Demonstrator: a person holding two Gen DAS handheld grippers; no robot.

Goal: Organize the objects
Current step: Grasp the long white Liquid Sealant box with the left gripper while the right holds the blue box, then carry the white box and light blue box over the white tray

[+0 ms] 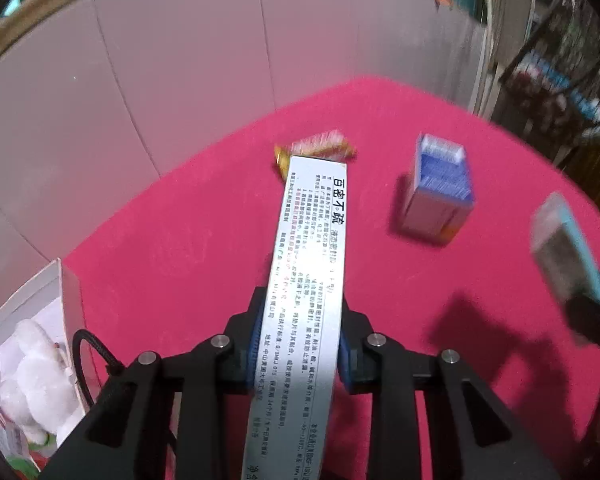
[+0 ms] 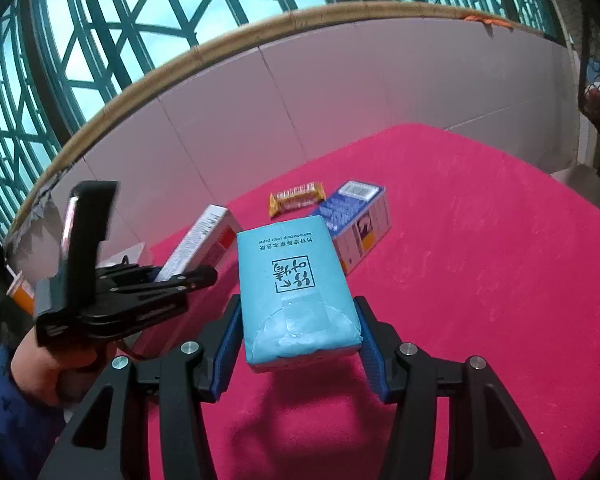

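My left gripper [image 1: 298, 354] is shut on a long white box with black print [image 1: 306, 280] and holds it above the red table; the right wrist view shows the box [image 2: 202, 240] in it at left. My right gripper [image 2: 296, 344] is shut on a light blue tissue pack [image 2: 294, 288], also at the right edge of the left wrist view [image 1: 566, 248], blurred. A blue and white carton [image 1: 440, 190] lies on the table, also seen in the right wrist view [image 2: 360, 220]. An orange snack wrapper [image 2: 296, 197] lies behind it.
The red tablecloth [image 2: 480, 260] covers the table, with a pale wall panel [image 2: 340, 92] behind. An open white box holding a white soft toy [image 1: 36, 376] stands at the table's left edge. An orange item [image 2: 20, 294] sits at far left.
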